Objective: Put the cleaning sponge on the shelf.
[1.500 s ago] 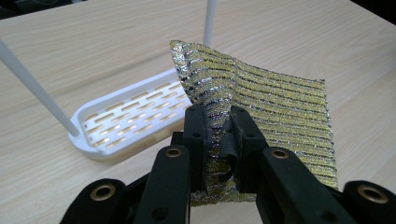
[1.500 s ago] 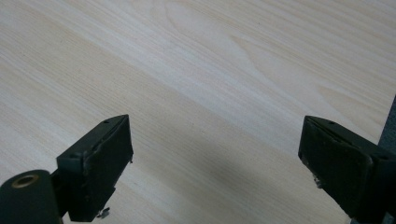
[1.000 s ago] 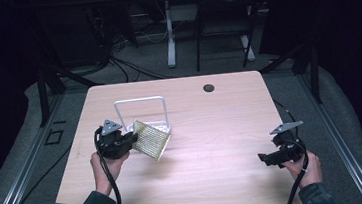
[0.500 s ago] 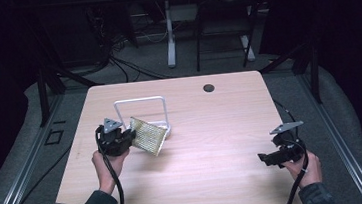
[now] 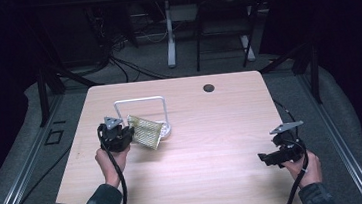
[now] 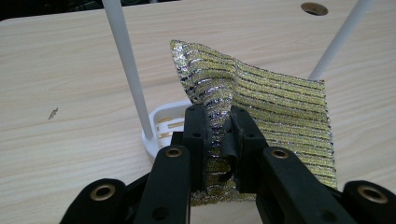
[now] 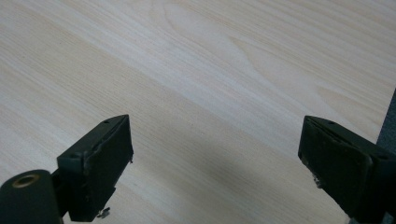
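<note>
A gold and silver striped cloth (image 5: 146,131) hangs from my left gripper (image 5: 127,132), which is shut on its near edge at the table's left. In the left gripper view the cloth (image 6: 275,107) is pinched and bunched between the jaws (image 6: 219,126), spreading out to the right. Just behind it stands a white rack (image 5: 139,102) of thin rods on a small slotted base (image 6: 163,123). My right gripper (image 5: 262,157) is held low over the table near its front right corner, jaws wide apart (image 7: 215,149) with only bare wood between them.
The light wooden table (image 5: 216,179) has a round cable hole (image 5: 209,87) near its far edge. A black cable trails from each gripper toward the person. Dark floor, cables and desk legs lie beyond the table.
My left gripper has carried the cloth a little up the picture and closer to the white rack. The right gripper has stayed where it was.
</note>
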`<state>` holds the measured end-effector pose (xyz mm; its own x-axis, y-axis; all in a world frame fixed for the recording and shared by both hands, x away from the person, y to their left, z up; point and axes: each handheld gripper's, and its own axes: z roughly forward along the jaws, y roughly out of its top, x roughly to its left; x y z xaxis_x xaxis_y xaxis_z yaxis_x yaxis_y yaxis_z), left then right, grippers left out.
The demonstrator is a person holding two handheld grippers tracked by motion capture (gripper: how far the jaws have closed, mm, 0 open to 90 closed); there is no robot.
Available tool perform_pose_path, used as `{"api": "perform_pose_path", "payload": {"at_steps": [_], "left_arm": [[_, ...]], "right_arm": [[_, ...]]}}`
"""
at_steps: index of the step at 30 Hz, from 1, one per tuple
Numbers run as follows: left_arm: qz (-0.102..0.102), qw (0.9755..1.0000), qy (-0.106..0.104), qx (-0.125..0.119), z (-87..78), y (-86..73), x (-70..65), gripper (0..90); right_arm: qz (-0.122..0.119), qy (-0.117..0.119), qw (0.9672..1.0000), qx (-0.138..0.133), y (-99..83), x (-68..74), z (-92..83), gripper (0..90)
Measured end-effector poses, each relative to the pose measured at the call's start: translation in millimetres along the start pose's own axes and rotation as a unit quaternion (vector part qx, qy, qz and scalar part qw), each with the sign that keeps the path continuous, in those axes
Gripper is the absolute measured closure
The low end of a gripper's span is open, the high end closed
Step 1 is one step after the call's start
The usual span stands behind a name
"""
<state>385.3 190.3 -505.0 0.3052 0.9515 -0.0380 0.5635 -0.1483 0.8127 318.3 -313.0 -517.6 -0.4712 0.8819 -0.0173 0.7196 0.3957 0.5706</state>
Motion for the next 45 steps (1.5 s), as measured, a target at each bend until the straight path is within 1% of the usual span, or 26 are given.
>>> {"api": "perform_pose_path", "payload": {"at_steps": [1,2,5,6,9,15,16,21,24,31,33,41,45], "left_arm": [[0.000,1.0000,0.001,0.002,1.1,0.5,-0.1,79.0],[-0.001,1.0000,0.007,0.000,3.5,0.8,-0.8,79.0],[-0.005,0.9999,0.011,0.000,5.9,0.7,-1.4,78.9],[-0.006,0.9998,0.017,-0.002,8.2,0.6,-2.5,78.9],[-0.007,0.9997,0.021,-0.005,9.9,0.8,-3.6,78.9],[-0.015,0.9993,0.034,-0.010,13.9,2.1,-4.9,78.9],[-0.021,0.9990,0.036,-0.012,16.1,1.4,-4.4,78.9],[-0.027,0.9989,0.037,-0.008,21.1,1.6,-5.1,78.9],[-0.031,0.9988,0.038,-0.010,24.2,3.6,-5.7,78.8],[-0.026,0.9988,0.041,-0.009,28.5,5.6,-7.6,78.8],[-0.027,0.9987,0.043,-0.009,29.6,5.6,-7.5,78.8],[-0.031,0.9985,0.045,-0.007,32.8,4.9,-7.0,78.5],[-0.031,0.9982,0.051,-0.008,34.5,4.4,-7.4,78.4]], "right_arm": [[-0.001,-0.001,1.0000,0.000,0.0,0.0,-0.1,9.4],[0.000,-0.001,1.0000,-0.001,0.1,0.2,-0.2,9.4],[0.000,-0.001,1.0000,0.000,0.0,0.0,-0.3,9.4],[0.000,-0.001,1.0000,0.000,0.0,-0.1,-0.2,9.4],[0.000,-0.001,1.0000,-0.001,0.0,-0.2,-0.3,9.4],[-0.001,0.000,1.0000,-0.001,0.2,0.3,-0.1,9.4],[-0.001,-0.001,1.0000,-0.001,0.2,0.3,-0.2,9.5],[-0.003,0.000,1.0000,0.002,0.5,-0.1,0.0,9.3],[-0.003,0.000,1.0000,0.003,0.6,-0.1,0.0,9.3],[-0.001,0.001,1.0000,0.001,0.4,-0.2,-0.3,9.3],[-0.004,-0.001,1.0000,0.003,0.5,0.0,0.1,9.3],[-0.003,0.000,1.0000,0.003,0.6,0.3,0.1,9.3],[-0.004,-0.002,1.0000,0.002,0.5,0.0,0.0,9.3]]}}
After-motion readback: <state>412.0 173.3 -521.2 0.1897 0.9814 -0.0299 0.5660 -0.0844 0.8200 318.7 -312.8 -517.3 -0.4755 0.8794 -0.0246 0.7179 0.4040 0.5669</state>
